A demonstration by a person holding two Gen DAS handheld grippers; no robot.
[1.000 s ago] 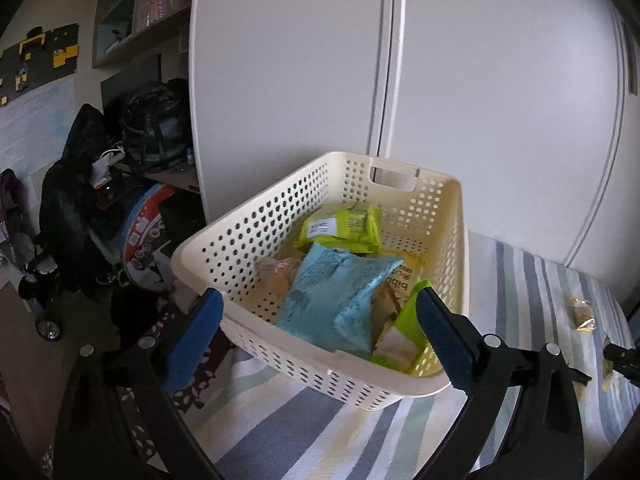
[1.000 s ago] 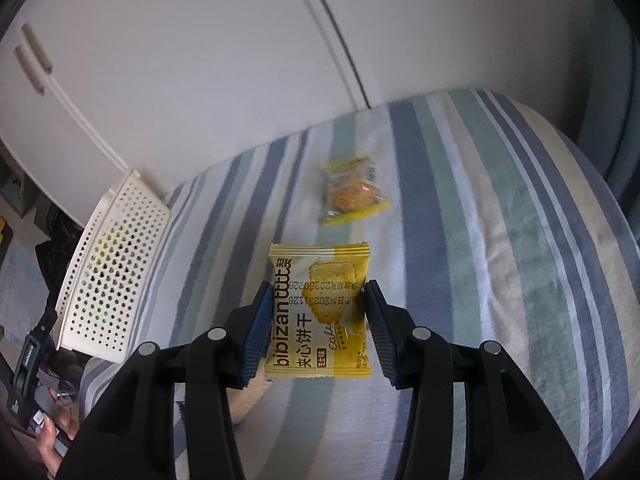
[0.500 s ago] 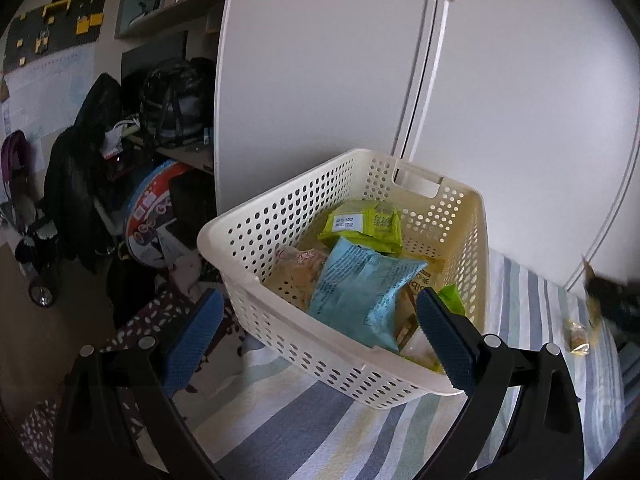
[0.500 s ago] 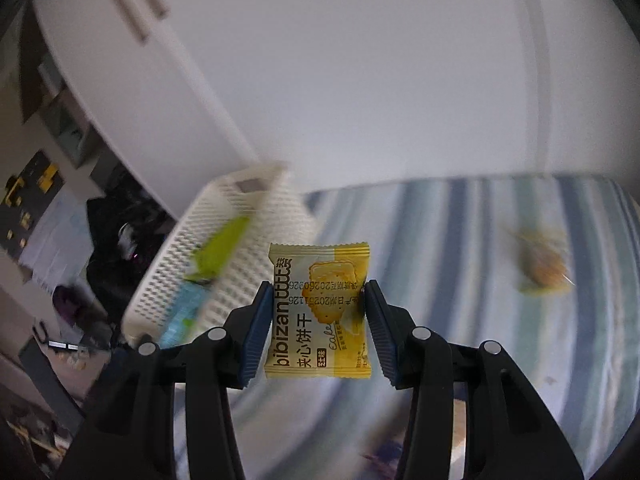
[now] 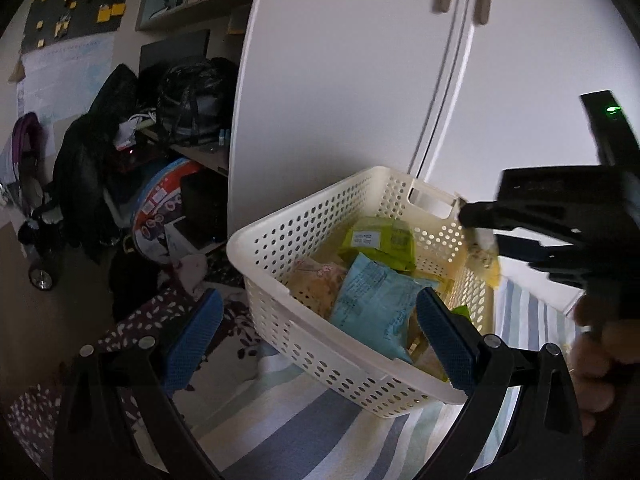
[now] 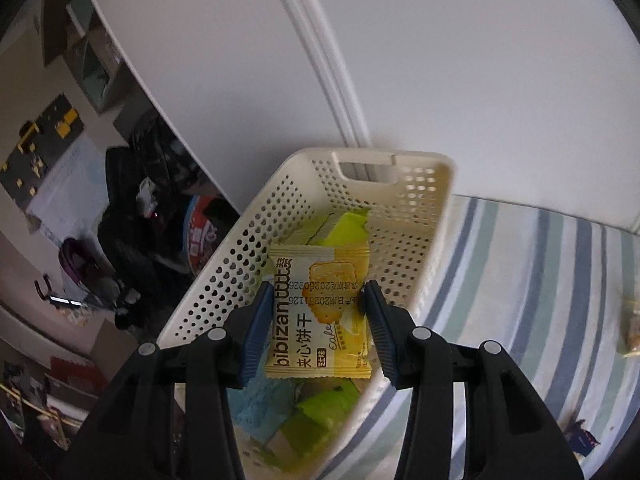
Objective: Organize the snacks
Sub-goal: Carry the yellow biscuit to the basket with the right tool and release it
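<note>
A cream perforated basket (image 5: 280, 240) (image 6: 424, 216) stands on the striped bedspread (image 6: 540, 280) and holds several snack packs, among them a light blue bag (image 5: 372, 300) and a green pack (image 5: 380, 240). My right gripper (image 6: 316, 312) is shut on a yellow biscuit packet (image 6: 320, 320) and holds it above the basket's inside. In the left wrist view that gripper (image 5: 476, 232) comes in from the right over the basket's far corner, with the yellow packet (image 5: 486, 260) hanging from it. My left gripper (image 5: 320, 336) is open and holds nothing, in front of the basket's near wall.
White wardrobe doors (image 5: 360, 80) rise right behind the basket. One small wrapped snack (image 6: 632, 328) lies on the bedspread at the right edge. Left of the bed are dark bags and clutter (image 5: 120, 184) on the floor. A person's hand (image 5: 600, 344) grips the right tool.
The right gripper has carried the yellow packet leftward from over the bedspread to above the basket. The left gripper has drifted slightly, staying open near the basket.
</note>
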